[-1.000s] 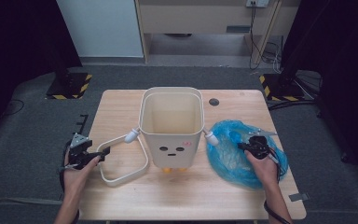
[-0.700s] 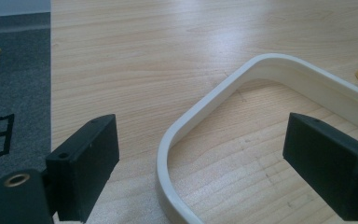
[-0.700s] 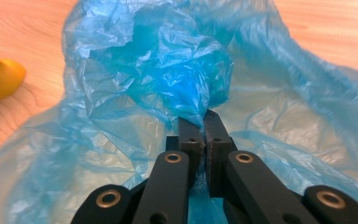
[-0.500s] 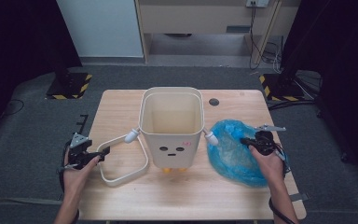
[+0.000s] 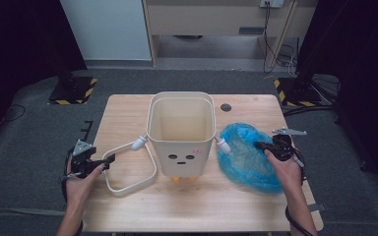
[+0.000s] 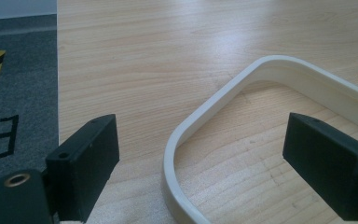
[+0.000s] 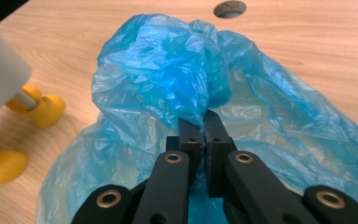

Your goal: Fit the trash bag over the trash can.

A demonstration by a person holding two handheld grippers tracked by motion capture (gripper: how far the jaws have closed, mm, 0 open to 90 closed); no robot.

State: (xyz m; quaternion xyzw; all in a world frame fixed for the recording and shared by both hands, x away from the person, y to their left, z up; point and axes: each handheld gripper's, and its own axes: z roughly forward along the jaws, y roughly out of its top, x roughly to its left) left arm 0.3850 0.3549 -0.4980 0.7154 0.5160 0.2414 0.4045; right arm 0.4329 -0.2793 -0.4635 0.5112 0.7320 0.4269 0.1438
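Right gripper view: fingers (image 7: 200,128) pinched tight on blue plastic bag (image 7: 168,74); left fingers (image 6: 86,163) wide apart astride cream handle (image 6: 205,121).

Counts on the table (image 5: 128,110): 1 bin (image 5: 180,132), cream, middle. 1 handle (image 5: 128,169) on it, lying flat to its left. 2 white handle pegs, 1 on the left (image 5: 139,143), 1 on the right (image 5: 222,145). Yellow wheels (image 7: 46,111) under the bin: 2 seen from the right gripper view, total can't tell. 1 blue bag (image 5: 246,155), right. 1 dark round hole (image 5: 226,107) in the tabletop, far right. 2 grippers: 1 left (image 5: 109,159), 1 right (image 5: 257,145)
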